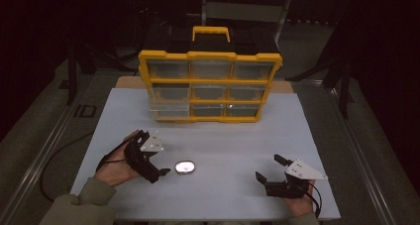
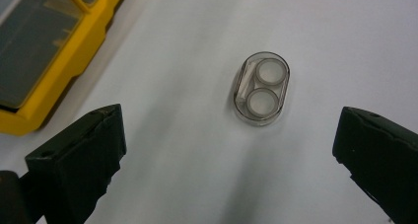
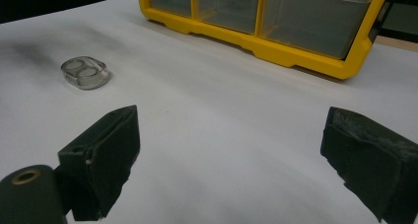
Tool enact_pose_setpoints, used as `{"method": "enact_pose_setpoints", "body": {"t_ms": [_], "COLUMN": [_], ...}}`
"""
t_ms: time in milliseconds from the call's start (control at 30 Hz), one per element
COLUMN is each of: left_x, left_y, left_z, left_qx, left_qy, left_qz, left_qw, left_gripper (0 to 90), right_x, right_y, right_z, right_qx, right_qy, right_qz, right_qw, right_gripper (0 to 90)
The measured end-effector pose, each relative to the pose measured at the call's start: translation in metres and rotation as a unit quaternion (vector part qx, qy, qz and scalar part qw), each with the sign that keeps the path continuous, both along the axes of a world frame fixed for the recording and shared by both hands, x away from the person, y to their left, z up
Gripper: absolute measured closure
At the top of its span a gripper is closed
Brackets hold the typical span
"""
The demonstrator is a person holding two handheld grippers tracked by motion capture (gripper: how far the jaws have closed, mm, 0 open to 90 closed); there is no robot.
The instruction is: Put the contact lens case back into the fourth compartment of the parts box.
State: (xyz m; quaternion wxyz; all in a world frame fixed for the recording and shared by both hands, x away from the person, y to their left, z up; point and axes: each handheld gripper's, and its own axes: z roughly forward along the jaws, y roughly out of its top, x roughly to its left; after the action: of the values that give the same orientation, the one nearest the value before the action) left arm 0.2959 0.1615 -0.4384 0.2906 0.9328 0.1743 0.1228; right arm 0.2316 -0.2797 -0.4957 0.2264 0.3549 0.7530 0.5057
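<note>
The work is looking barely started: a small clear case is lying flat on the white desk, untouched, and the left gripper is hanging over it with its jaws spread wide, the case sitting between them but farther ahead, well clear of both. Nothing is being gripped yet. Judging from this, the grasp itself is still to come, and then, probably, carrying the case to the yellow organiser standing upright at the far side of the desk; one drawer at its lower left is sticking out a little from the frame, which may be where the case is going, though that is only a guess.

The right gripper is resting low on the desk at the near right, well apart from the case, its jaws also gaping wide and holding nothing.

The case is a rounded oblong of transparent hard plastic, glossy and catching the light, with two pale rings side by side inside it and a thin white strip along one edge. It is looking smooth and slippery, so the jaws will likely be needing a square hold across its short sides. The organiser is showing a sturdy yellow plastic frame with a handle on top and nine translucent, boxy drawers in three rows. The jaw pads are matt black and slightly rough
</note>
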Motion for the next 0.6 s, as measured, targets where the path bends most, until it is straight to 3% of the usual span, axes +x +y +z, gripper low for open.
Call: {"method": "enact_pose_setpoints", "body": {"t_ms": [600], "left_x": [0.011], "left_y": [-0.019], "left_z": [-0.006], "left_qx": [0.033], "left_qy": [0.026], "left_qz": [-0.030], "left_qw": [0.9987], "left_gripper": [1.1], "right_x": [0.000], "right_y": [0.000], "right_z": [0.000], "right_qx": [0.001], "right_qy": [0.003], "right_qz": [0.000], "right_qw": [1.0000], "right_gripper": [7.5]}}
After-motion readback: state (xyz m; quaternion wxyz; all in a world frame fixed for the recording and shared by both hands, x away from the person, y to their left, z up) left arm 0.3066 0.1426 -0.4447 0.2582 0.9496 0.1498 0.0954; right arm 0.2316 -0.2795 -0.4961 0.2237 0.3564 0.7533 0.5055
